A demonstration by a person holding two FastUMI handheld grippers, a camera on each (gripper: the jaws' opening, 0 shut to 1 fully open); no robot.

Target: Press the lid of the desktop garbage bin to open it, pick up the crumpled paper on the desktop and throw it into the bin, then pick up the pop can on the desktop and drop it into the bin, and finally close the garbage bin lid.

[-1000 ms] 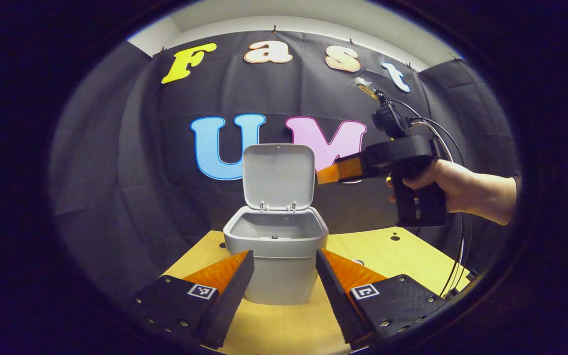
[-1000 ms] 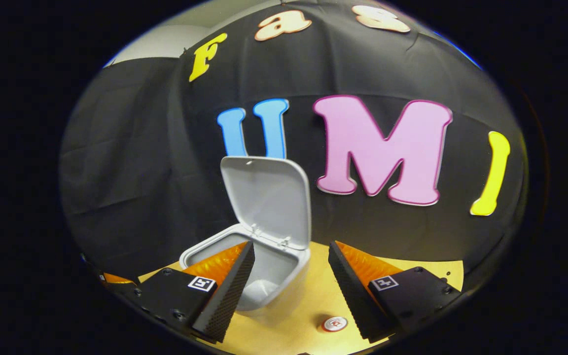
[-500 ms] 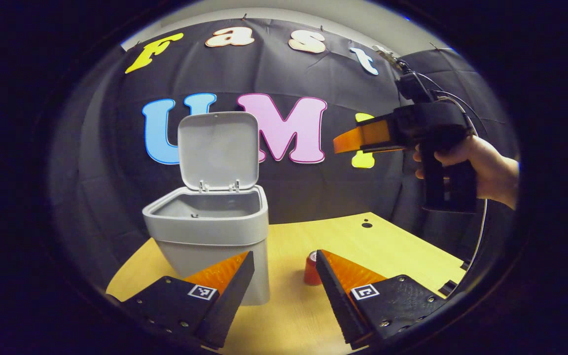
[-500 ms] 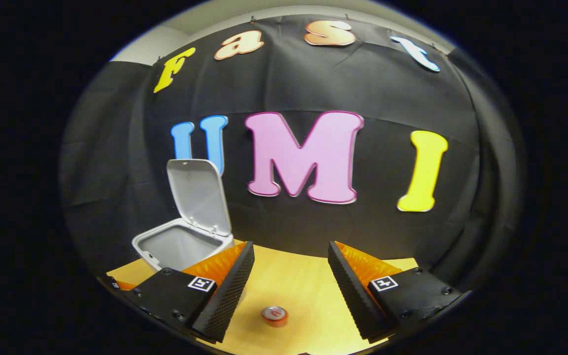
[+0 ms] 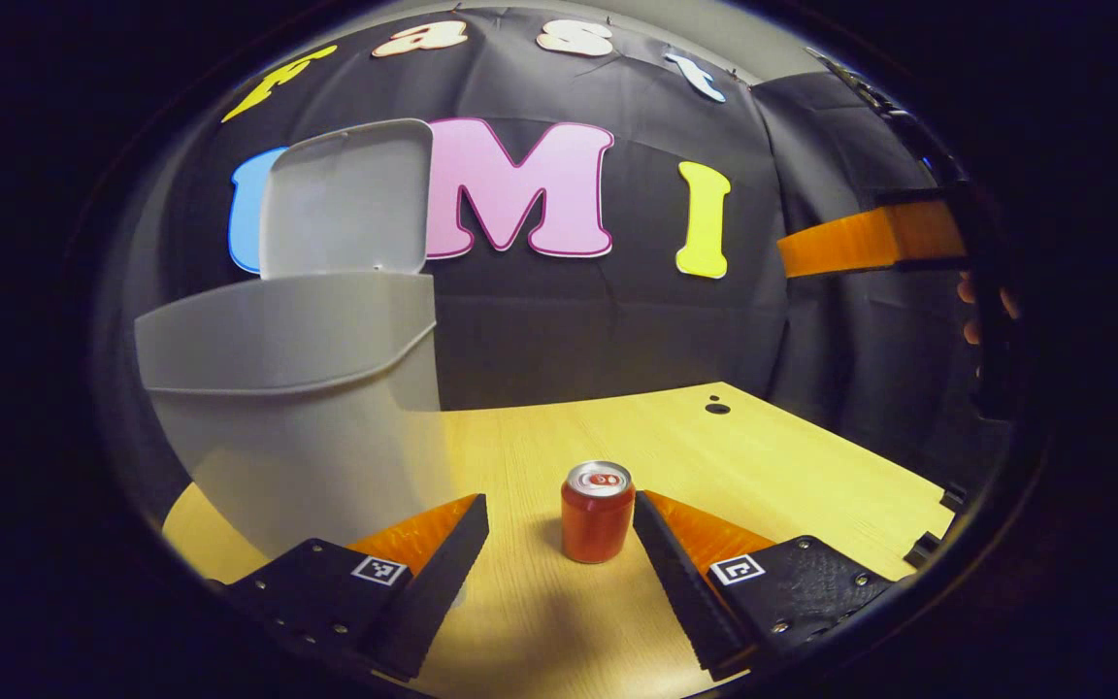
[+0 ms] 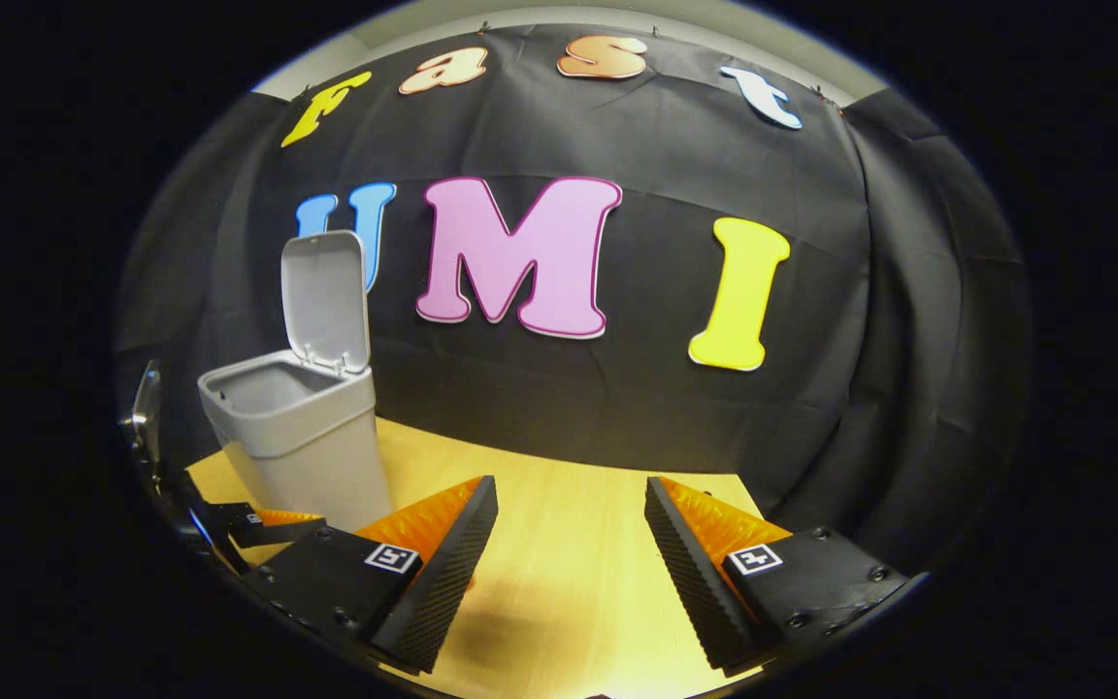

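**Left gripper spread around the pop can, bin lid up**

In my left gripper view, the left gripper is spread wide and low over the wooden desktop, holding nothing. The red pop can stands upright between its two fingers, nearer the right-hand one, with a clear gap to the other; I cannot tell if that nearer finger touches it. The grey garbage bin looms close on the left of this view, its lid raised upright behind the opening.

Up at the right edge I see the right gripper held high above the desk, with a hand behind it.

In my right gripper view, the right gripper is also wide apart and empty, hovering over bare desktop. The bin stands off to the left with its lid open. Low beside the bin I can make out part of the left gripper.
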